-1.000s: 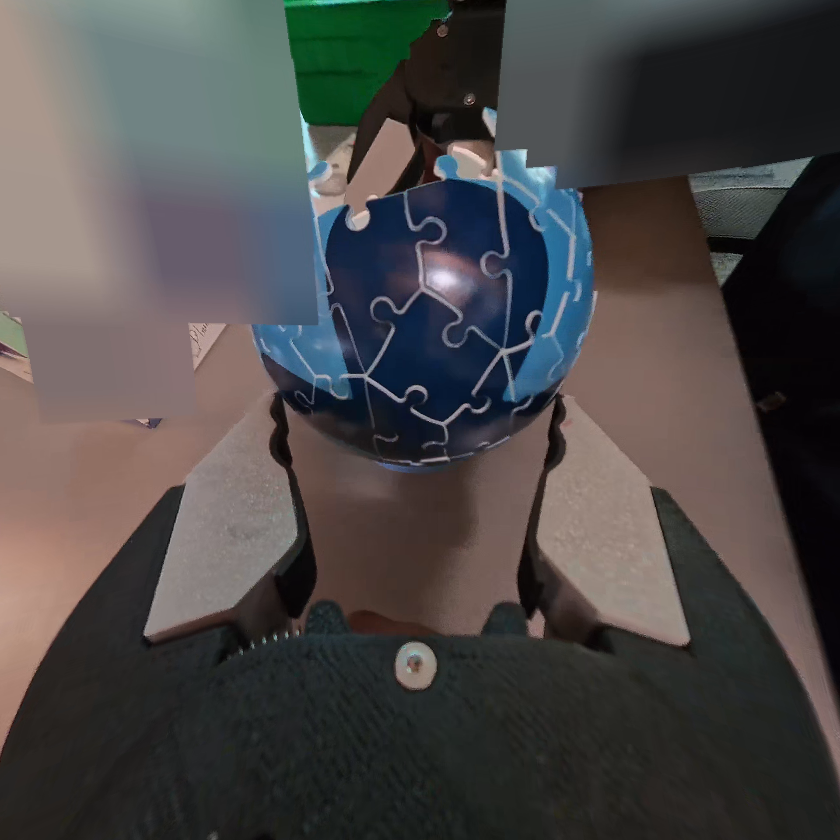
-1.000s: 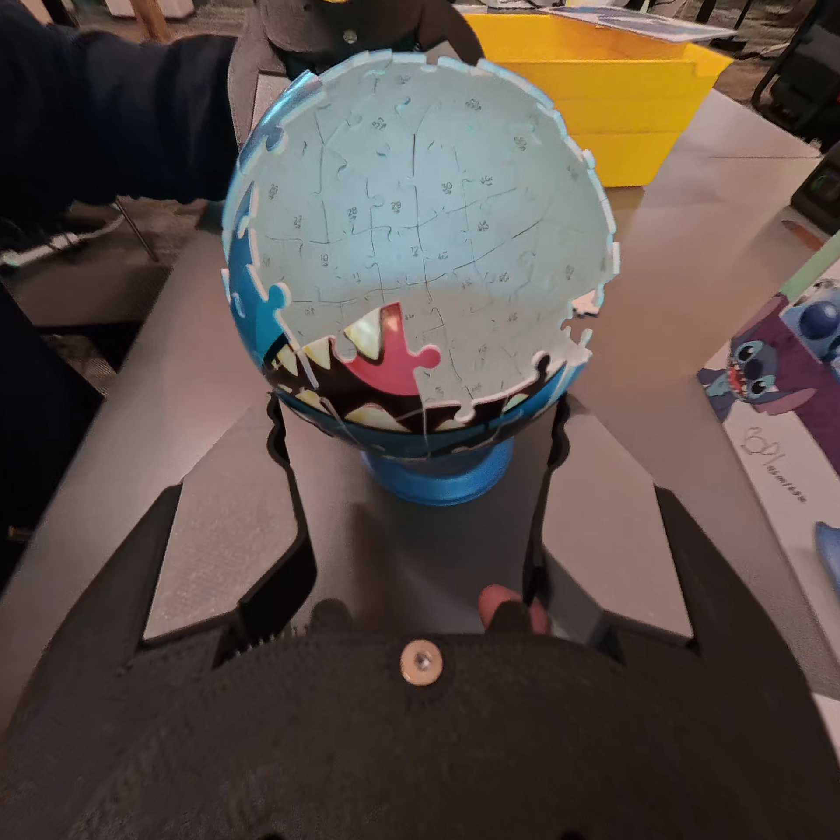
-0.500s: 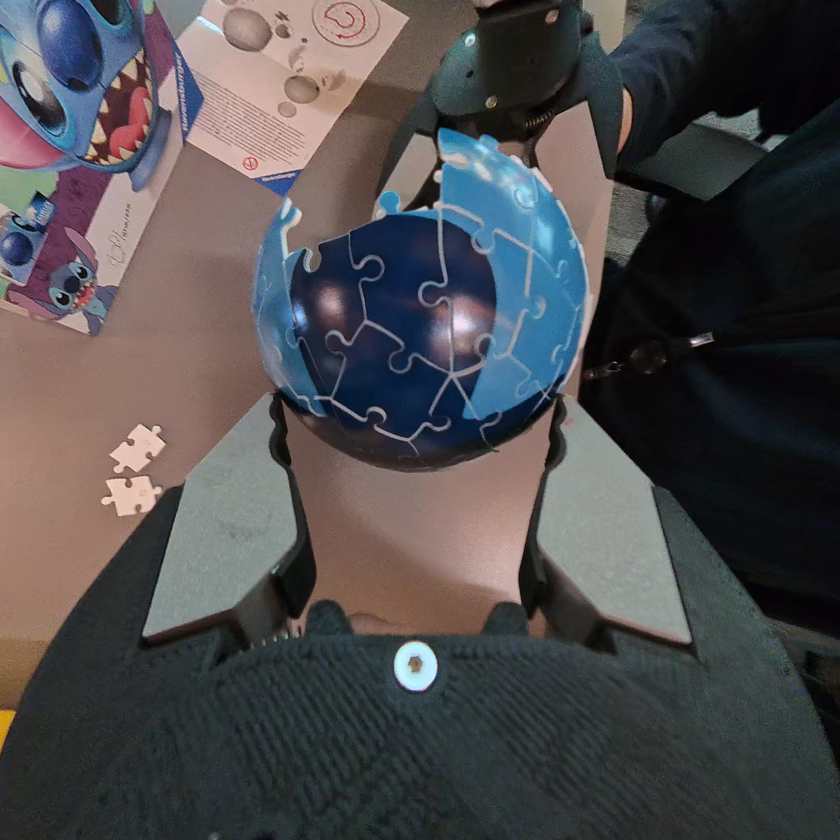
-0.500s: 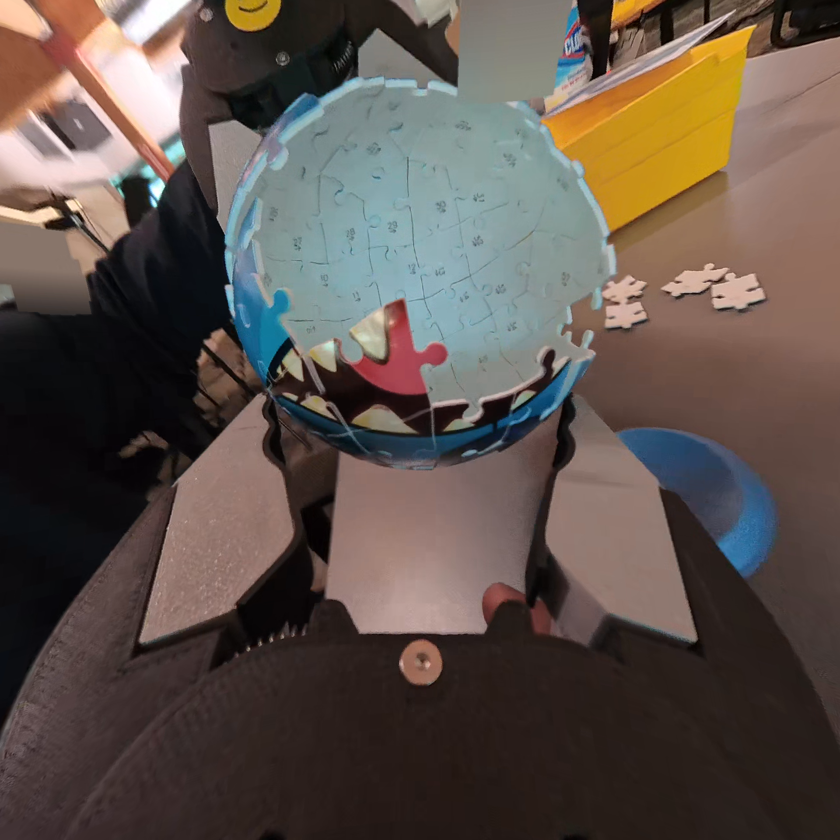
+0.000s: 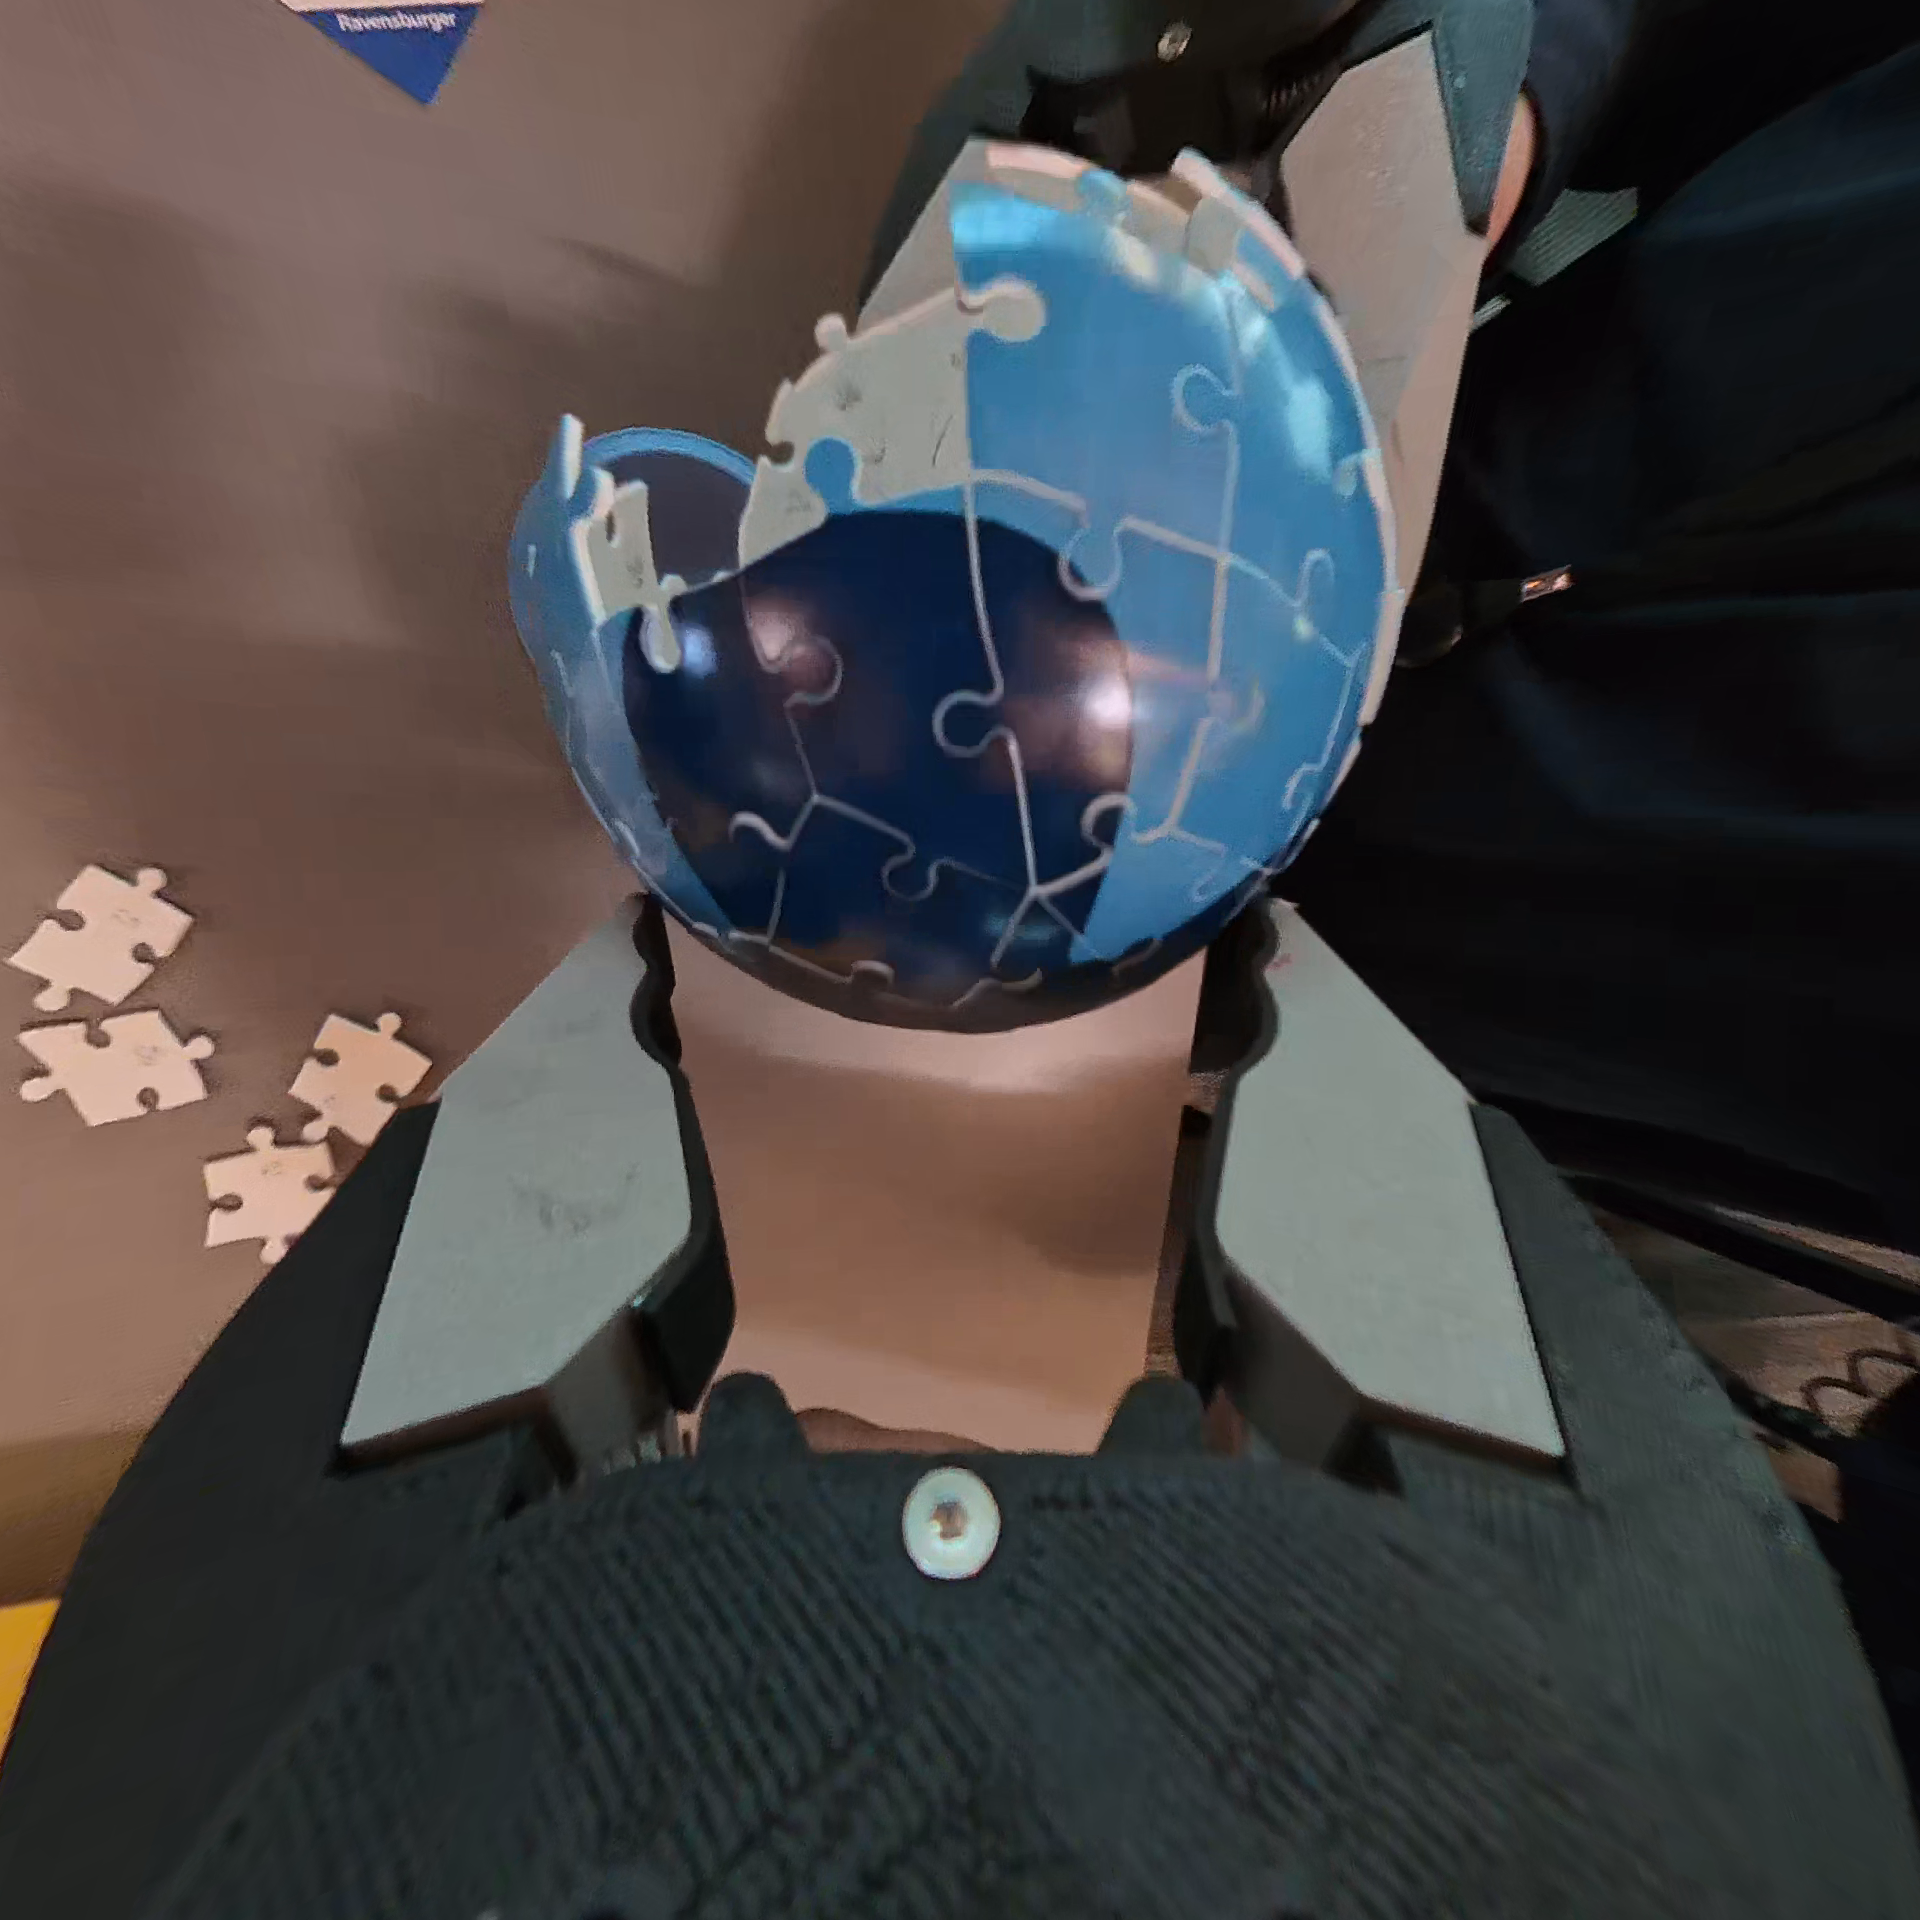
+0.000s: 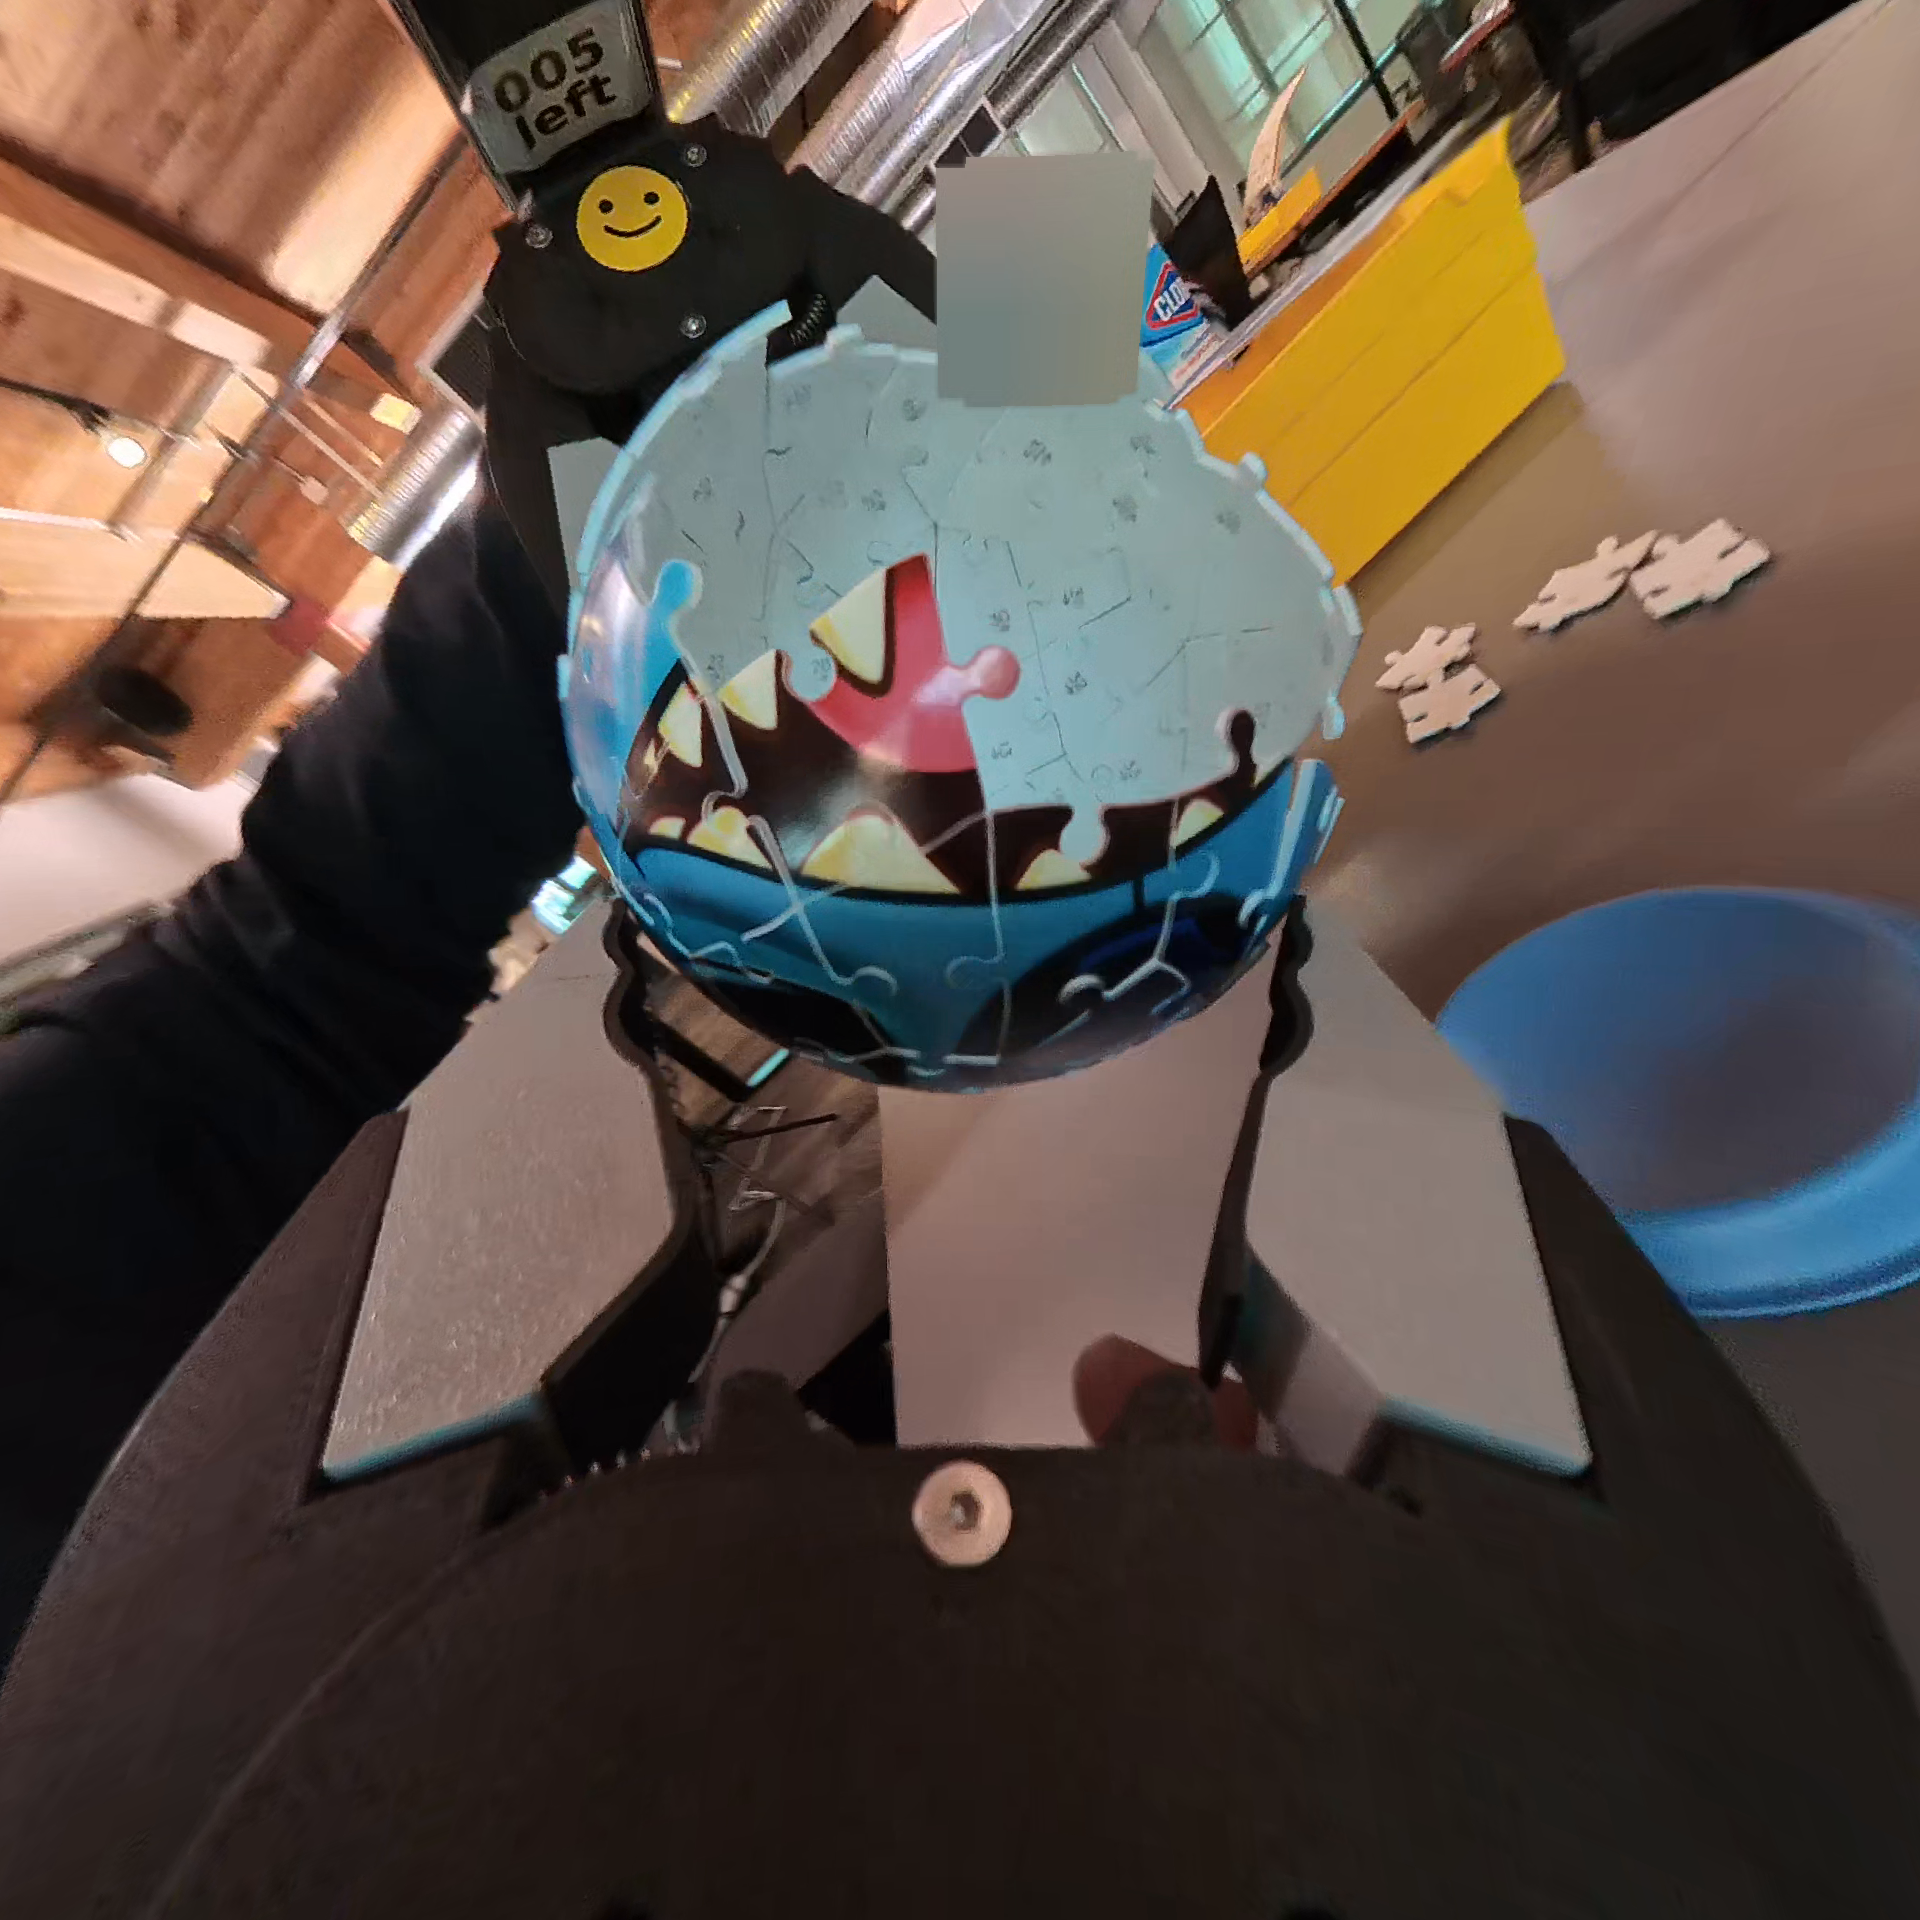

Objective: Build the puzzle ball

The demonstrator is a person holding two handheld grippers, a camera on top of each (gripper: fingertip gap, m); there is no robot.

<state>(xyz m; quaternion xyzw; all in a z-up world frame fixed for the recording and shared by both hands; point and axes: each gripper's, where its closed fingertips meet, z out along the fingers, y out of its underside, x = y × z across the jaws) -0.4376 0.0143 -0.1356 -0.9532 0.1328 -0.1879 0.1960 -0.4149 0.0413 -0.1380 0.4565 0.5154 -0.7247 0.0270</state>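
The half-built puzzle ball (image 5: pixel 956 675) is an open shell, dark and light blue outside, held in the air between both grippers. My left gripper (image 5: pixel 940 966) is shut on its lower sides. The right gripper's body (image 5: pixel 1247 83) shows behind the ball. In the right wrist view the ball (image 6: pixel 956 727) shows its pale inside and a toothed mouth picture. My right gripper (image 6: pixel 956 987) is shut on it from the opposite side, with the left gripper's body (image 6: pixel 634 270) behind. Several loose white pieces (image 5: pixel 114 1065) lie face down on the table, also in the right wrist view (image 6: pixel 1439 681).
The round blue stand (image 6: pixel 1704 1122) sits on the brown table (image 5: pixel 260 468) to the right, with no ball on it. A yellow bin (image 6: pixel 1382 343) stands at the back right. A leaflet corner (image 5: pixel 395 31) lies far left. A person's dark sleeve (image 6: pixel 343 779) is close. My right fingertips sit around 6 cm from my left ones.
The ball has come up off the blue stand with both grippers on it. It has tilted, so the mouth picture now faces the right wrist camera more.
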